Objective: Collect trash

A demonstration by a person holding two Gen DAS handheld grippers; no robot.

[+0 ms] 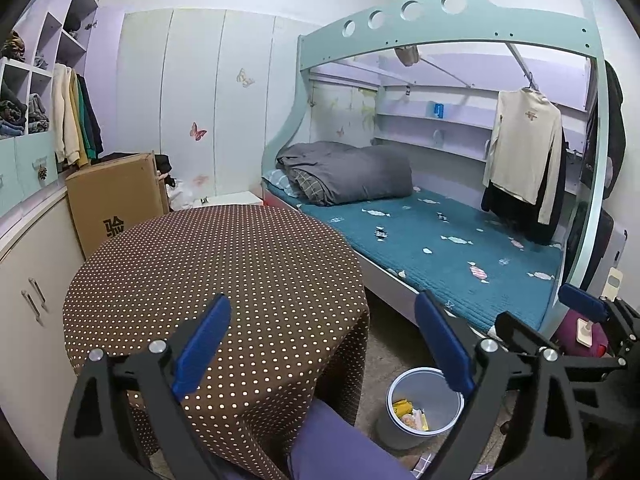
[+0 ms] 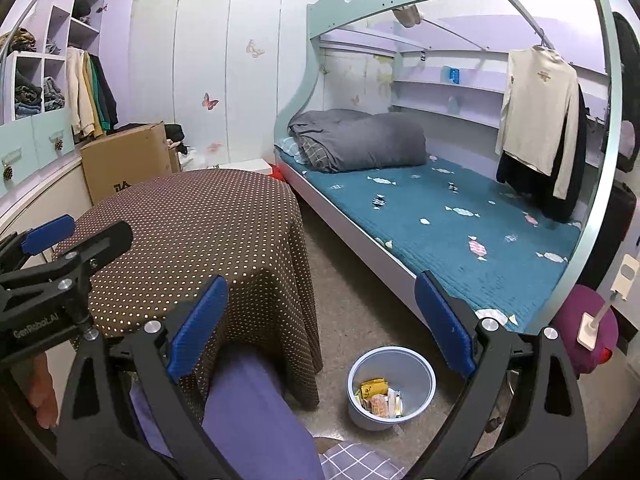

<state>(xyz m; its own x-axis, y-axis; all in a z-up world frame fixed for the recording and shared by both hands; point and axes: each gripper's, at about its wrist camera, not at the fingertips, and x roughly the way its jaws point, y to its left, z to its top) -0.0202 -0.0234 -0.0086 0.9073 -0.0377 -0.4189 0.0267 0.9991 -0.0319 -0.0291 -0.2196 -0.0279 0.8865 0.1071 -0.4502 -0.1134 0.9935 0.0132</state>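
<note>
The left tool [image 1: 322,340] stands wide apart with nothing between its blue pads, over the near edge of the round bench [image 1: 216,264] in its dotted brown cloth. The right tool [image 2: 320,322] is likewise spread wide and empty. On the floor at the lower centre of both views, right of the bench, a grey wastebasket [image 2: 390,386] holds yellow wrappers [image 2: 374,390] and other trash.

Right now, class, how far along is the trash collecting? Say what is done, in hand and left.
Done: yellow and orange wrappers lie in the bin on the floor. In hand: nothing; the left gripper and right gripper are both open and empty. Left: no trash shows on the dotted tablecloth, so it looks nearly finished.
</note>
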